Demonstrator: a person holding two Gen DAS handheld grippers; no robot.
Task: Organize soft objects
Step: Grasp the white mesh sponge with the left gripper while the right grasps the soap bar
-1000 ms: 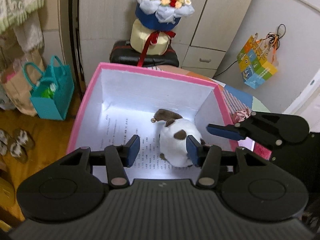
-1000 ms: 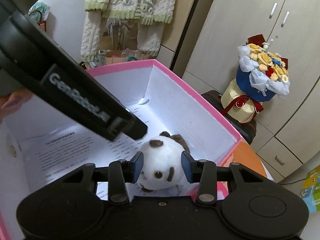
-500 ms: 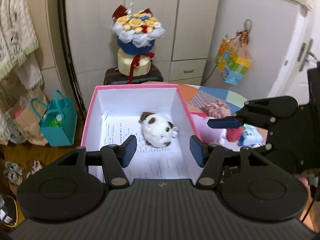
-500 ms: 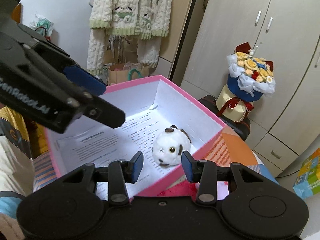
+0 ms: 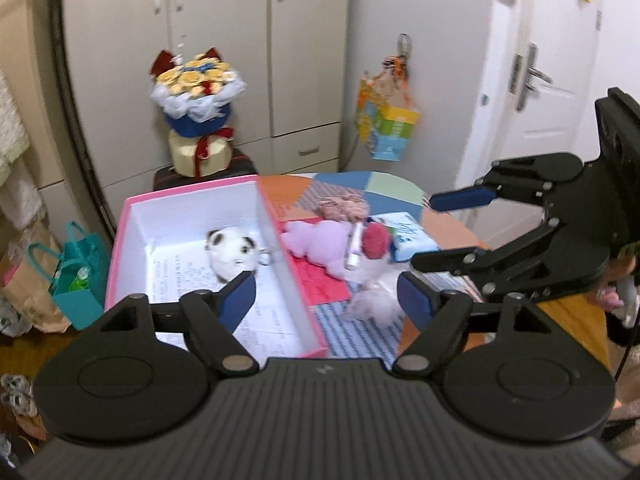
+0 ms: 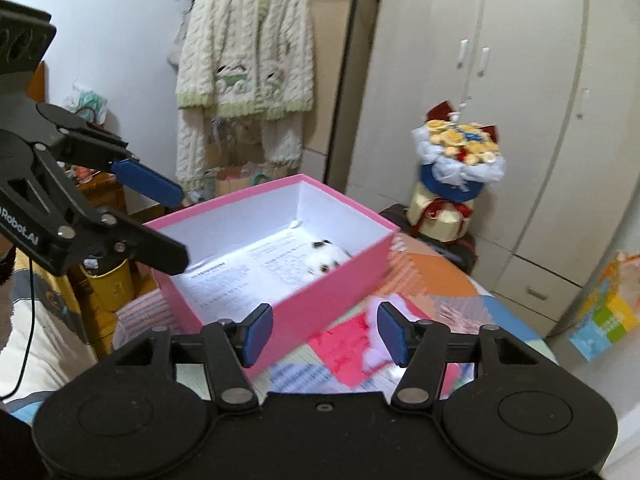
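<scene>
I see the white plush dog (image 5: 232,250) lying on the printed paper (image 5: 260,316) inside the pink box (image 5: 298,300), toward the box's far end. Its long axis runs roughly from 10 to 4 o'clock in my left wrist view, face turned toward the camera. It sits at about 11 o'clock from my left gripper (image 5: 326,300), just beyond the left finger; that gripper is spread wide and holds nothing. From the right wrist view only the dog's head (image 6: 326,260) peeks over the box wall (image 6: 320,300), at 12 o'clock from my right gripper (image 6: 325,332), which is also spread wide with nothing in it and hovers over the near wall of the box.

On the patchwork tablecloth (image 5: 384,184) right of the box lie a purple plush (image 5: 320,240), a red-and-white plush (image 5: 372,268) and a tissue pack (image 5: 408,236). Behind stand a wardrobe (image 5: 224,60), a flower bouquet (image 5: 196,92), and a knitted jacket (image 6: 248,60) hanging on the wall.
</scene>
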